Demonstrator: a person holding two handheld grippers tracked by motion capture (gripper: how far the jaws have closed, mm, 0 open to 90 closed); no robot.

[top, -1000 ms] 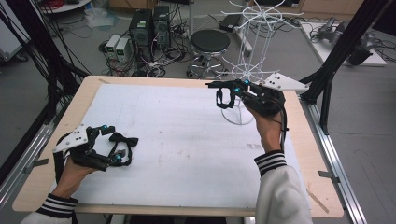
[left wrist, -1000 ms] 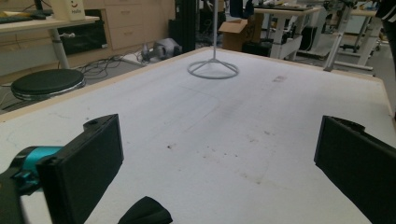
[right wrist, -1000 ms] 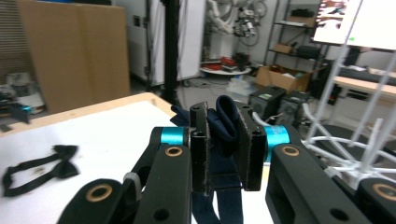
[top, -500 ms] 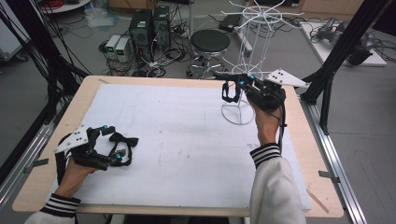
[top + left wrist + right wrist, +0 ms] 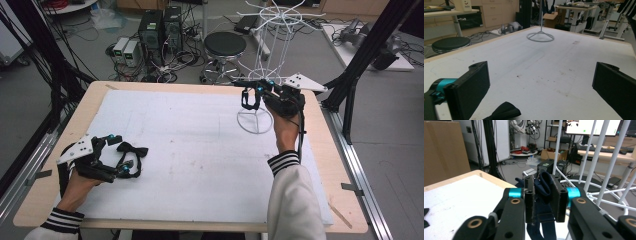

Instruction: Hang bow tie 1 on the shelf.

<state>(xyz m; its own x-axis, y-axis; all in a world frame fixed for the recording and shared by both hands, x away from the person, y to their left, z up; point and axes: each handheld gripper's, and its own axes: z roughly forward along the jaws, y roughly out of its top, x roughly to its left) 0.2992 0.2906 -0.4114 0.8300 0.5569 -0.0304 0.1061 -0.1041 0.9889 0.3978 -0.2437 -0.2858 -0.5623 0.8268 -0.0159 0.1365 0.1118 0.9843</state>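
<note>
My right gripper [image 5: 248, 89] hovers at the back right of the table, beside the pole of a white wire rack [image 5: 272, 30]. It is shut on a dark blue bow tie [image 5: 248, 102] whose strap hangs below the jaws. In the right gripper view the bow tie [image 5: 544, 186] sits between the pads of this gripper [image 5: 543, 192]; the jaws have just been opening slightly, with the fabric still between them. My left gripper [image 5: 122, 152] rests at the front left, open. A black bow tie [image 5: 134, 150] lies on the mat by its jaws, its edge [image 5: 505, 112] showing below the left gripper [image 5: 541, 82].
A white mat [image 5: 190, 150] covers the wooden table. The rack's ring base [image 5: 255, 122] stands on it, also seen as a ring base [image 5: 540, 37] far off. Its white bars [image 5: 599, 157] rise close on the right. A stool [image 5: 225, 45] and computers [image 5: 160, 25] stand behind the table.
My right gripper has carried the dark blue bow tie to the right and slightly lower, closer to the rack's pole. The left gripper and the black bow tie have stayed put.
</note>
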